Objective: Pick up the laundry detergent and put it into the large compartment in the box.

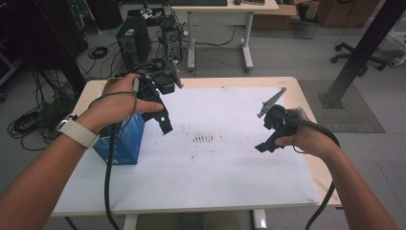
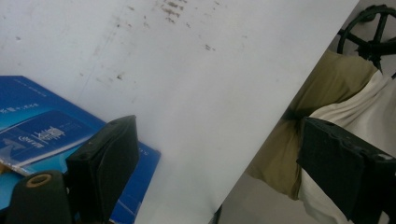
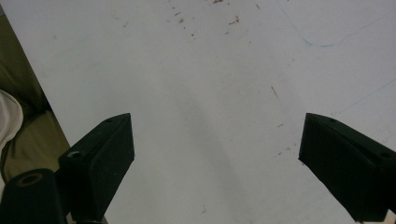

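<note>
Hovering above the left part of the table, the left claw (image 1: 163,122) has its jaws spread apart with nothing between them. In the left gripper view, bare white table surface shows in the gap, and the blue box (image 2: 42,135) lies beside and partly behind one jaw, outside the gap. From the high view the same box (image 1: 125,141) stands near the table's left edge, just below and beside the left hand (image 1: 117,98), whose forearm partly covers it; whether the claw touches it cannot be told, though it appears to hang clear.

The right claw (image 1: 265,143) is held over the right part of the table, near the right edge and well apart from the box. Its jaws also stand wide apart and empty; in the right gripper view the white sheet (image 3: 215,84) with a few brown specks lies between them. The right hand (image 1: 306,136) grips it from the right.

A patch of dark marks (image 1: 203,139) sits on the sheet near the table's middle, between the two claws.
</note>
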